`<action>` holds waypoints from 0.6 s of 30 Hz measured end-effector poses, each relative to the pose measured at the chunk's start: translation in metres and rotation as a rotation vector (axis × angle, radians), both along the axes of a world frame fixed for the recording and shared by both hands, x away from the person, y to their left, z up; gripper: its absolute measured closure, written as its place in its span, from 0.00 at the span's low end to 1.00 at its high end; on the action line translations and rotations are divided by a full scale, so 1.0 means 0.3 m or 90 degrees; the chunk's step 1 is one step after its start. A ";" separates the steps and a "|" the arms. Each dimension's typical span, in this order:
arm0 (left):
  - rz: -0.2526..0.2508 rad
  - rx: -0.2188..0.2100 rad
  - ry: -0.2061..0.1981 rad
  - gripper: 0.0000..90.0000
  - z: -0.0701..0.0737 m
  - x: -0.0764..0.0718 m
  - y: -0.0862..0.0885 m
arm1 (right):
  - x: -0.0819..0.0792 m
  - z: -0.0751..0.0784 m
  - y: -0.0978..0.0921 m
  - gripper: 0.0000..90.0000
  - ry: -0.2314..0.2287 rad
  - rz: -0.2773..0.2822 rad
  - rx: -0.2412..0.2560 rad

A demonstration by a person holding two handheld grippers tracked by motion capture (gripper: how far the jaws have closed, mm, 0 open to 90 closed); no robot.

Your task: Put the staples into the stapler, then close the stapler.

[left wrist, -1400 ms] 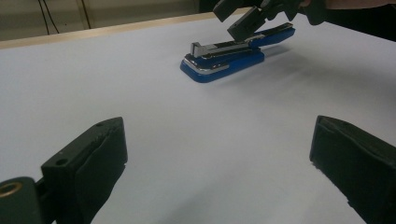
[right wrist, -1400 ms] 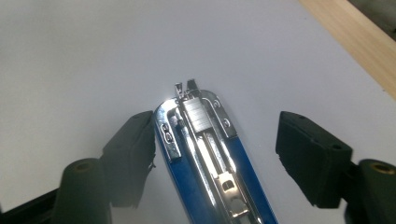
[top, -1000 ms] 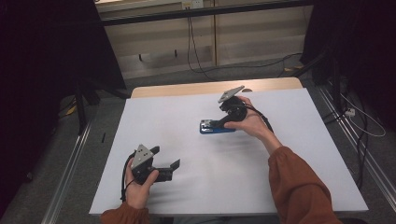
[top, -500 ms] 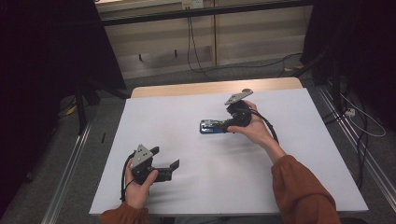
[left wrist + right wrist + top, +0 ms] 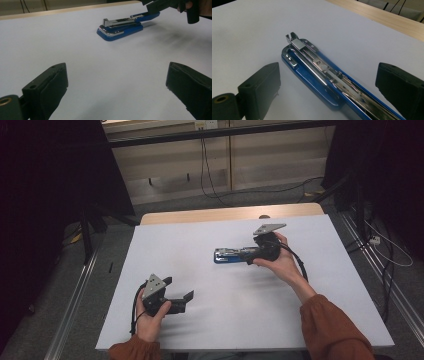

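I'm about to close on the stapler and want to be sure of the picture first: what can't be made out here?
- Rear end of the blue stapler: in the right gripper view it is cut off by the bottom edge; in the high view the right gripper covers it.
- Contact between that gripper and the stapler: cannot be told; in the left gripper view the top edge cuts the gripper off.
- Staples in the open metal channel: too small to tell.

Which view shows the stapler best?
The right gripper view: the stapler lies close up between the open jaws, its metal staple channel and blue base plain. The left gripper view shows the whole stapler side-on, farther off on the white table. The high view shows it small, at the right gripper.
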State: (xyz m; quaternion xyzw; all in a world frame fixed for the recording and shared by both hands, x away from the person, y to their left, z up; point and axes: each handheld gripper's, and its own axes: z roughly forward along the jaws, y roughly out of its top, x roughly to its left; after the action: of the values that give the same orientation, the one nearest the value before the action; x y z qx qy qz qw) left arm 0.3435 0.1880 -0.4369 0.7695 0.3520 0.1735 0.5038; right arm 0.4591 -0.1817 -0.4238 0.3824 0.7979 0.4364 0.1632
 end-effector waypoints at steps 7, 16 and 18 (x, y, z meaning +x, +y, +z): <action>-0.029 -0.013 0.011 0.05 0.003 0.013 -0.016 | -0.042 0.006 -0.059 0.07 -0.009 -0.027 0.008; 0.024 0.010 -0.017 0.05 0.013 0.041 -0.026 | -0.070 0.005 -0.094 0.07 -0.013 -0.056 0.006; 0.036 0.018 -0.011 0.05 0.007 0.059 -0.032 | -0.078 0.006 -0.102 0.07 -0.015 -0.060 0.003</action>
State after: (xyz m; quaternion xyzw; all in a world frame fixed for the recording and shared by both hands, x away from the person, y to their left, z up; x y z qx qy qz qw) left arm 0.3612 0.1784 -0.4347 0.7647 0.3668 0.1992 0.4908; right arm 0.4359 -0.2122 -0.4220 0.4147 0.7760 0.4345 0.1925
